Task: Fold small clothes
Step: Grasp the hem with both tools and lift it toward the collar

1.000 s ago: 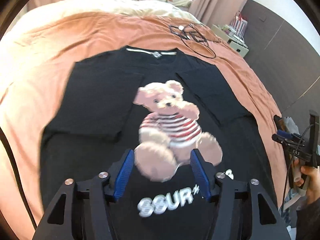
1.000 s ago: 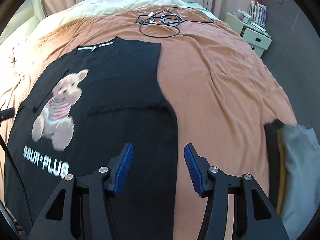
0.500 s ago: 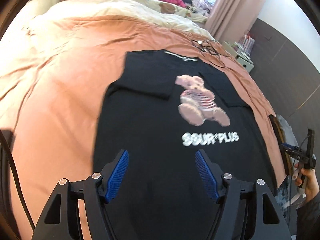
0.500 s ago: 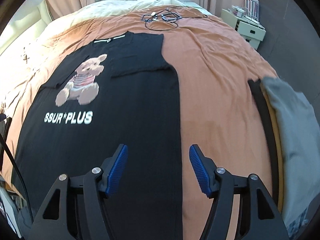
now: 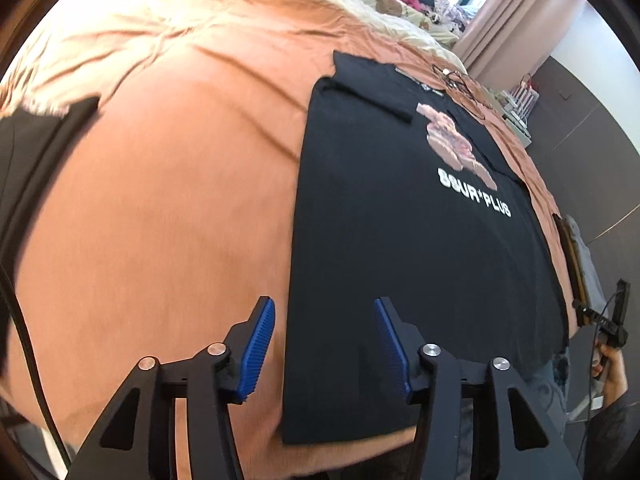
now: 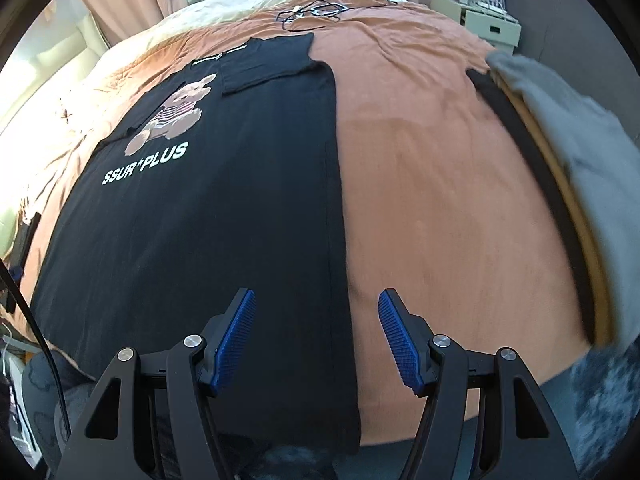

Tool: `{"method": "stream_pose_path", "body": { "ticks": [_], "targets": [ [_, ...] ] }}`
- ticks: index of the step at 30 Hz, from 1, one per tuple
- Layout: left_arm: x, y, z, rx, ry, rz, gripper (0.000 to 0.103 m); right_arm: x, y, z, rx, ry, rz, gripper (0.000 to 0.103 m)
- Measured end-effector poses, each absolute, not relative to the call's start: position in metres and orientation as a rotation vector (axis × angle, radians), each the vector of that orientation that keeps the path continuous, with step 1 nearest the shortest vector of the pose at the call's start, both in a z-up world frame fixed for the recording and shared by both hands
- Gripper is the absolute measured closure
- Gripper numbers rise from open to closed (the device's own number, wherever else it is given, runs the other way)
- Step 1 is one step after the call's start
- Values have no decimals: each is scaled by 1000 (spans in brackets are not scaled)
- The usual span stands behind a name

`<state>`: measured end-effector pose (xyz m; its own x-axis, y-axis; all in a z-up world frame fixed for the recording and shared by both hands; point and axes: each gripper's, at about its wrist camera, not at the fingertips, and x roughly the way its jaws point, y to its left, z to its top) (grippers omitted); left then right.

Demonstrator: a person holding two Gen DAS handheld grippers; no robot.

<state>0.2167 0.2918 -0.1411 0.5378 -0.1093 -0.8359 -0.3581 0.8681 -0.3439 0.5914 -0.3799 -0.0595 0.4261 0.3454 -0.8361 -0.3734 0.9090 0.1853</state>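
**Black shirt flat on the bed, both grippers now at its hem corners**

Black shirt (image 5: pixel 404 248) lies face up on the orange bedspread (image 5: pixel 168 208), sleeves folded in, hem toward the cameras. A second ago the left gripper (image 5: pixel 325 350) hung over the bear print (image 5: pixel 454 142); now it sits at the near left corner, the shirt's left edge running between its blue fingers (image 5: pixel 256 354). Those fingers have just been closing but stand apart, nothing pressed between them. The right gripper (image 6: pixel 316 336) has likewise come back from mid-shirt to the right hem edge, which runs between its fingers (image 6: pixel 234 340), spread and gripping nothing.

Bare bedspread lies wide to the left of the shirt and to its right, up to a stack of folded clothes (image 6: pixel 568 152) at the bed's right side. Cables (image 6: pixel 316 10) rest beyond the collar.

Only the left view shows a hand (image 5: pixel 610 372) holding the other gripper at far right, and a dark cloth (image 5: pixel 36 152) at far left. Only the right view shows the stack's grey top plainly.
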Motion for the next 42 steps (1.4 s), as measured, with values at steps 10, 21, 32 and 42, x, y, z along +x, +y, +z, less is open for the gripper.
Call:
{"method": "stream_pose_path", "body": {
  "ticks": [10, 21, 32, 42],
  "targets": [
    [168, 284, -178, -638, 1035, 160, 59, 559, -433, -88, 158, 1062, 496, 45],
    [149, 296, -207, -1019, 942, 34, 60, 554, -473, -119, 555, 1048, 647, 46],
    [164, 292, -198, -1005, 921, 111, 99, 545, -487, -141, 686, 1025, 571, 101],
    [139, 289, -113, -969, 746, 40, 99, 483, -500, -64, 698, 867, 646, 102]
  ]
}}
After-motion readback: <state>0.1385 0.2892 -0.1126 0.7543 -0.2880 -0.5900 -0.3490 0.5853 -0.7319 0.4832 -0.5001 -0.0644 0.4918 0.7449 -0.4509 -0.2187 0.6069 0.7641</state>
